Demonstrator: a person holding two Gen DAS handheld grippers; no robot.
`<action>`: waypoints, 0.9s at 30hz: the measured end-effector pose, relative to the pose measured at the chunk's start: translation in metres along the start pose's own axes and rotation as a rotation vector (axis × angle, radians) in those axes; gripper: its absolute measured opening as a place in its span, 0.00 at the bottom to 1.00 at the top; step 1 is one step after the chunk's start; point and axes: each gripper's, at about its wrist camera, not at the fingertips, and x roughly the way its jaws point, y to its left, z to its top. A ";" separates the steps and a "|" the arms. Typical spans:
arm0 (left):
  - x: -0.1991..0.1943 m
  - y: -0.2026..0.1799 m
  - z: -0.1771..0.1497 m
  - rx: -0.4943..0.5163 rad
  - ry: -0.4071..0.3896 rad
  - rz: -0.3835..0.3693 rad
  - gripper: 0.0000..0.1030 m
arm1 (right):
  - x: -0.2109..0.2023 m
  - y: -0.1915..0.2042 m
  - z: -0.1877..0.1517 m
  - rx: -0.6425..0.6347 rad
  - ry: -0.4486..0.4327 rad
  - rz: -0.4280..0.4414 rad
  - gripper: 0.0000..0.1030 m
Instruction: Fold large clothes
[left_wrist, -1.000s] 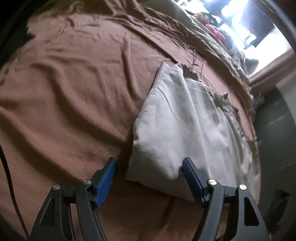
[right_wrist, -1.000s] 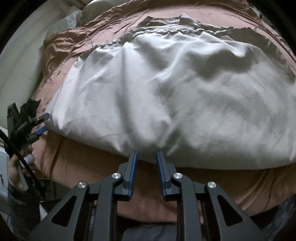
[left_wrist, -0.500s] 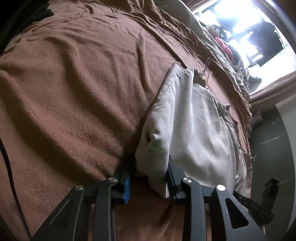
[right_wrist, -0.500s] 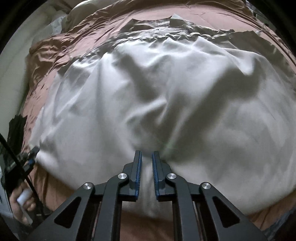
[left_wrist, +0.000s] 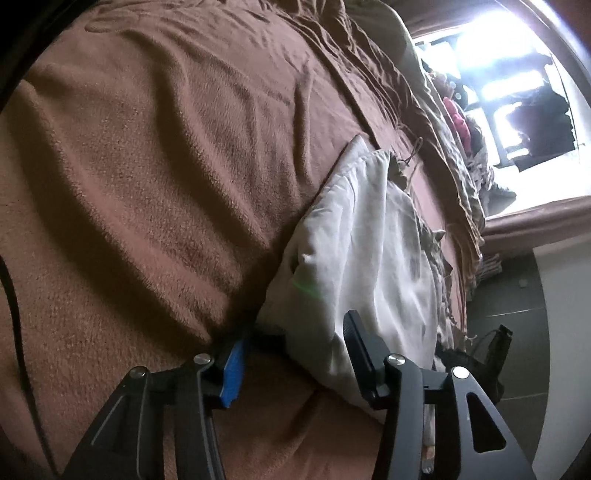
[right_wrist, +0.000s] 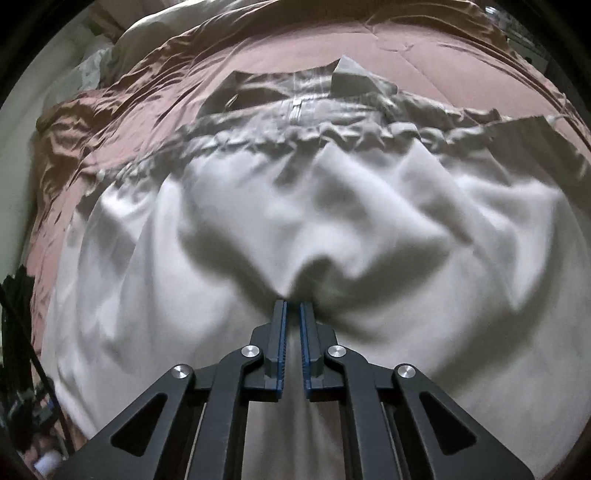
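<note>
While bunched in the closed right hand-held gripper, rumpled white garment; left hand-held gripper half-open astride its corner.

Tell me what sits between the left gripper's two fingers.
The near corner of the white garment lies between the left gripper's open fingers, on the brown blanket; the left wrist view shows it.

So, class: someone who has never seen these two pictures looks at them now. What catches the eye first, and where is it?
The big white garment fills the right wrist view, rumpled on the brown blanket. At bottom centre the right gripper is shut, pinching a fold of it. In the left wrist view, the left gripper straddles the garment's corner, and a glaring window burns at top right.
</note>
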 end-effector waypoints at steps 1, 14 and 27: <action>0.003 0.000 0.001 -0.012 0.005 -0.002 0.51 | 0.002 0.000 0.004 0.001 -0.005 -0.002 0.03; 0.013 -0.013 0.003 0.007 -0.011 0.057 0.29 | -0.045 0.002 0.001 -0.017 -0.006 0.034 0.03; -0.033 -0.102 0.006 0.181 -0.096 -0.072 0.15 | -0.069 -0.024 -0.079 -0.026 0.098 0.156 0.03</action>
